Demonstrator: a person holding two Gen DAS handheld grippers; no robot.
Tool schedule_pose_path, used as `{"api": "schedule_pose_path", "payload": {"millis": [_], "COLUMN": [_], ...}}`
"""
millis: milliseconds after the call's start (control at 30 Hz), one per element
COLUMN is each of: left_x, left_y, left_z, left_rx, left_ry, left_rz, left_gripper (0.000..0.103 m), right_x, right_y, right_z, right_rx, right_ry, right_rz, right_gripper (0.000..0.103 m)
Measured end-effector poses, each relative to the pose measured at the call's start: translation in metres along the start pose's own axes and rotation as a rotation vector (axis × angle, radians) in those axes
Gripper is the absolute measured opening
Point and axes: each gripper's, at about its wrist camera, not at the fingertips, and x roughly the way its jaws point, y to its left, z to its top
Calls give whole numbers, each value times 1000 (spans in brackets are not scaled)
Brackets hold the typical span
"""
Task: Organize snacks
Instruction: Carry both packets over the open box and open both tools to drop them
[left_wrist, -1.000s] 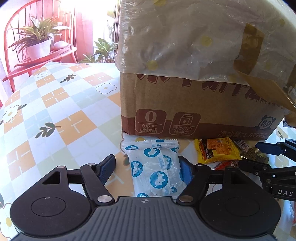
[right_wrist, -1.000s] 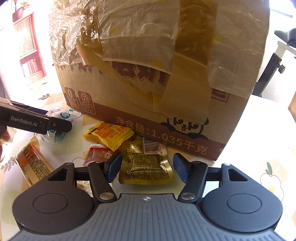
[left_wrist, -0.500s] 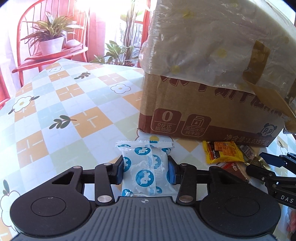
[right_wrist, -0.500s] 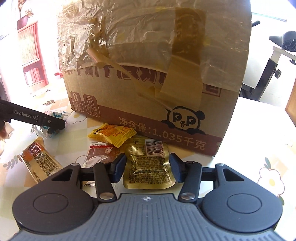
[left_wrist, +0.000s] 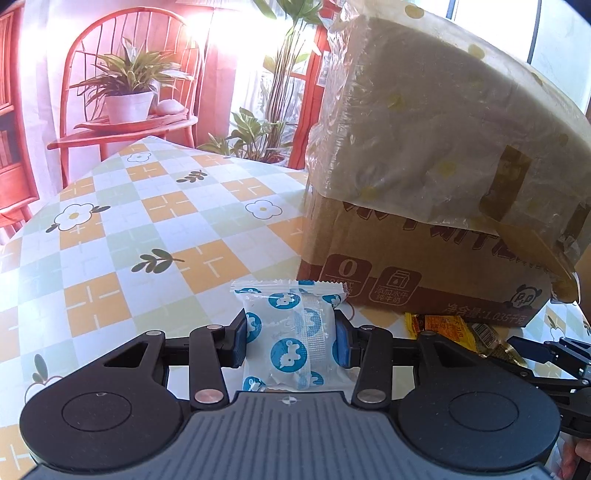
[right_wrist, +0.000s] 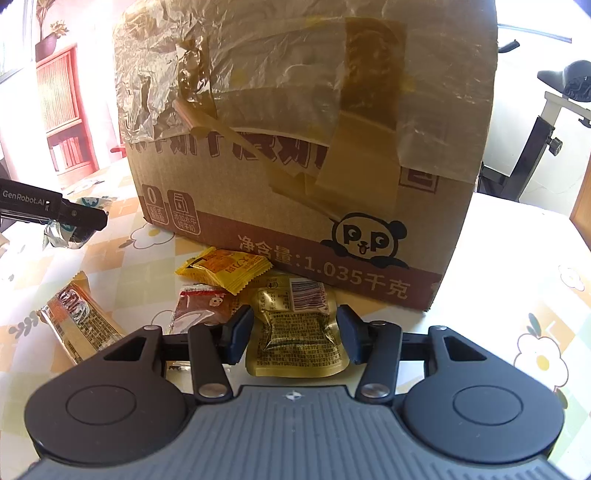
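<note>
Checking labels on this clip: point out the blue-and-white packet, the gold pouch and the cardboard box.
blue-and-white packet (left_wrist: 290, 341), left wrist view, middle of its front.
gold pouch (right_wrist: 295, 332), right wrist view, printed centre.
cardboard box (right_wrist: 362, 236), right wrist view, panda print on its side.

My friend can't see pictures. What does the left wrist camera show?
The left gripper squeezes a white snack packet with blue spots, in front of a big cardboard box wrapped in plastic. They sit on a checked flowery tablecloth, with more snacks and the right gripper at the right edge.
</note>
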Motion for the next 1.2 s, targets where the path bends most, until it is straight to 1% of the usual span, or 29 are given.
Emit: {"api": "schedule_pose_path", "payload": {"millis": [167,267,767,967,1200], "left_x": [-7,-6,-22,-35,-50], "left_y": [-1,-3,-1,-5,-11], "left_z": [1,1,2,4,8], "left_rx": [4,0,-3,8,24], "left_ry": [-18,-26,-68,-93,-139], "left_rz": [-4,-6,-21,-31,-41], "left_gripper": [47,47,47,47,47], "right_x": [-2,-7,-33,-57,-82], "right_y": [2,0,-1,-2,2], "right_z": [3,2,4,8,21], "right_rx": [-14,1,-5,3,-10], "right_ry": [25,21,-8,-79,-167], "right_rz": [1,4,-31,-41,-35], "right_gripper": [52,52,52,52,52]}}
